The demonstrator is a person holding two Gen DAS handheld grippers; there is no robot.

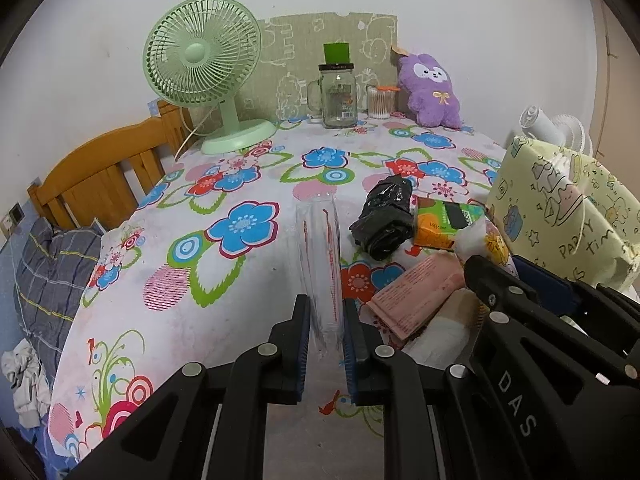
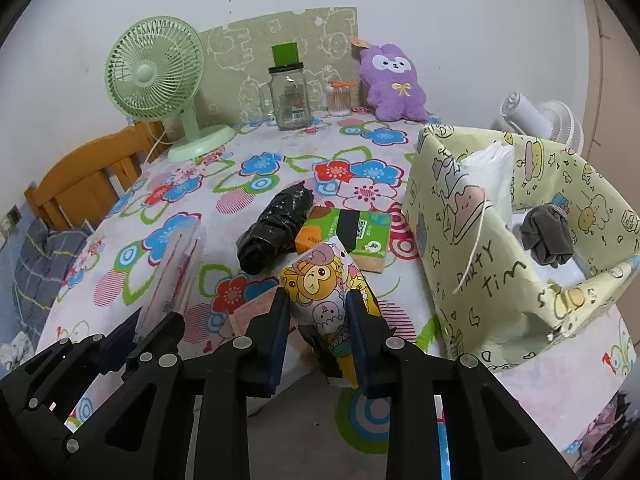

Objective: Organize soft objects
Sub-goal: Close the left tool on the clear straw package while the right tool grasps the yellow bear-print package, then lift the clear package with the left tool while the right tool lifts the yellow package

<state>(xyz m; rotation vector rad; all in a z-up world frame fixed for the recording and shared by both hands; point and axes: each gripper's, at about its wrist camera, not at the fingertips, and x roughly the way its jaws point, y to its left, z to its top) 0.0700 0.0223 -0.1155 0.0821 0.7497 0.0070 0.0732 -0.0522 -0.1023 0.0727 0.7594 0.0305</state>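
Observation:
In the left wrist view my left gripper [image 1: 326, 305] is shut on the near end of a long clear plastic pack [image 1: 318, 240], which slants down to the flowered tablecloth [image 1: 248, 280]. In the right wrist view my right gripper [image 2: 317, 297] is shut on a soft pack with a yellow cartoon print [image 2: 324, 280], held just above the cloth. A black rolled plastic bag [image 2: 276, 224], a green and orange tissue pack [image 2: 348, 232] and a pink pack [image 1: 416, 292] lie just beyond. The two grippers sit side by side.
A yellow cartoon-print box [image 2: 480, 248] stands at the right with white tissue and a grey sock [image 2: 546, 236] inside. At the back are a green fan [image 1: 204, 64], a glass jar [image 1: 339, 96], a cotton swab tub [image 1: 380, 102] and a purple plush [image 1: 430, 92]. A wooden headboard [image 1: 100, 176] is left.

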